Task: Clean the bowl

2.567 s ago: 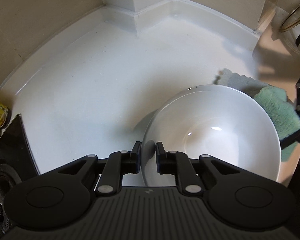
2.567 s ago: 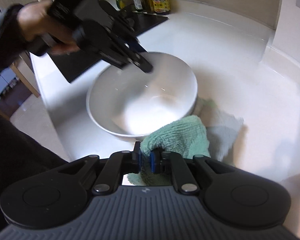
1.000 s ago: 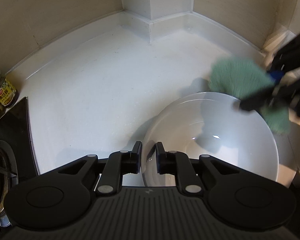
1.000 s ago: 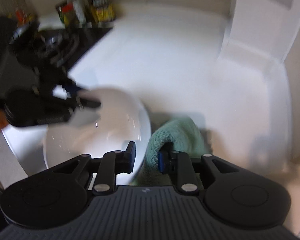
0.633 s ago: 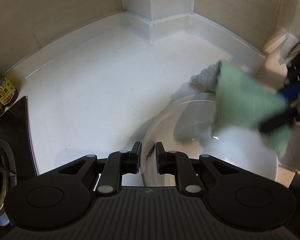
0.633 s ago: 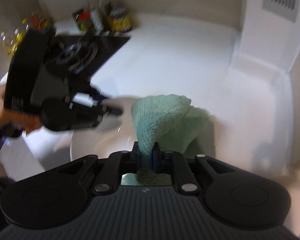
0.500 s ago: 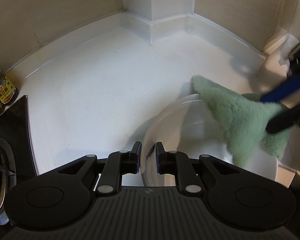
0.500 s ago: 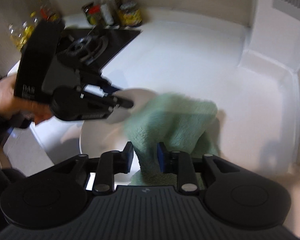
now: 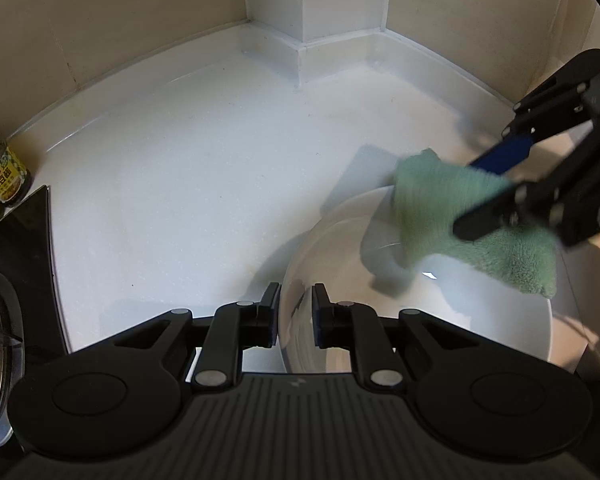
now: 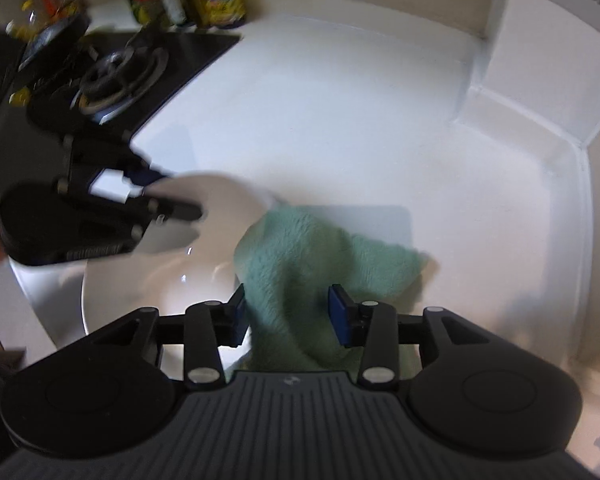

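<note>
A white bowl (image 9: 440,320) sits on the white counter (image 9: 200,184). My left gripper (image 9: 296,318) is shut on the bowl's near rim. A green cloth (image 9: 452,216) hangs over the bowl's far rim and into it. In the right wrist view the cloth (image 10: 300,272) lies between the spread fingers of my right gripper (image 10: 288,314), which is open; whether the pads still touch it I cannot tell. The bowl (image 10: 172,276) is at lower left there, with the left gripper (image 10: 172,208) on its rim.
A black gas hob (image 10: 112,68) lies left of the bowl, with jars and bottles (image 10: 220,0) behind it. A jar (image 9: 2,178) stands at the hob's corner. Walls and a white corner post (image 9: 316,4) close off the counter's back.
My right gripper lifted the green cloth off the counter, carried it over the bowl and has opened its fingers. The left gripper kept its hold on the rim.
</note>
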Demonstrator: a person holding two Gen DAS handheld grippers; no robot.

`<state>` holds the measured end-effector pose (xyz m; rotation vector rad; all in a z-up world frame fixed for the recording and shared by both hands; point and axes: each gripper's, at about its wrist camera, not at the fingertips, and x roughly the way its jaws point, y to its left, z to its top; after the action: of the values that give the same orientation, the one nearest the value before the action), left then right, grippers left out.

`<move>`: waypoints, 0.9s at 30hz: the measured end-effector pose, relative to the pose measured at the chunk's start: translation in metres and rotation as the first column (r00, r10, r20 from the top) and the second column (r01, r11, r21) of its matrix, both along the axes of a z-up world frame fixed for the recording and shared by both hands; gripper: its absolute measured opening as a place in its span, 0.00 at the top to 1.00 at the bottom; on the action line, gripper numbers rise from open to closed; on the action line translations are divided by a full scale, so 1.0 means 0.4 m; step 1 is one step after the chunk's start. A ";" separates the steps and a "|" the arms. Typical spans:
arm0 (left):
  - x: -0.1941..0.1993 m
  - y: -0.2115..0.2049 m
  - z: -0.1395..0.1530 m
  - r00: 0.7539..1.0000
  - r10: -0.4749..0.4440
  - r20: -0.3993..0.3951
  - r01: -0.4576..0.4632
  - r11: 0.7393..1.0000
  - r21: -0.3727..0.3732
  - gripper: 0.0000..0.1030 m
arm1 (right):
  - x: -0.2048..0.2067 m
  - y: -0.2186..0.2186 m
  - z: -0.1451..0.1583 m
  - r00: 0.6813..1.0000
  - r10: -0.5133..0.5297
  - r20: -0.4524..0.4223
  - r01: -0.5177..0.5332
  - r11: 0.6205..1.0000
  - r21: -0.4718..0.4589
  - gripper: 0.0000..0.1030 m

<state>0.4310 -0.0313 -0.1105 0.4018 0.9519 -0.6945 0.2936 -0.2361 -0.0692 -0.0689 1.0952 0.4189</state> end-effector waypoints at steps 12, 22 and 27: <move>0.013 -0.017 -0.008 0.999 -0.048 0.014 0.048 0.999 0.004 0.86 | 0.026 0.049 -0.087 0.993 0.107 -0.052 -0.112 0.990 -0.088 0.89; 0.016 -0.050 -0.005 0.961 -0.269 0.061 0.264 0.962 0.070 0.89 | 0.071 0.148 -0.070 0.872 0.482 -0.084 -0.475 0.792 -0.384 0.83; 0.031 -0.044 -0.001 0.971 -0.236 0.030 0.235 0.971 0.042 0.84 | 0.101 0.140 -0.065 0.890 0.454 -0.050 -0.446 0.840 -0.308 0.85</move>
<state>0.4434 -0.0490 -0.1110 0.5649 0.8933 -0.8830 0.3339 -0.1801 -0.0953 -0.6241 1.1105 0.6612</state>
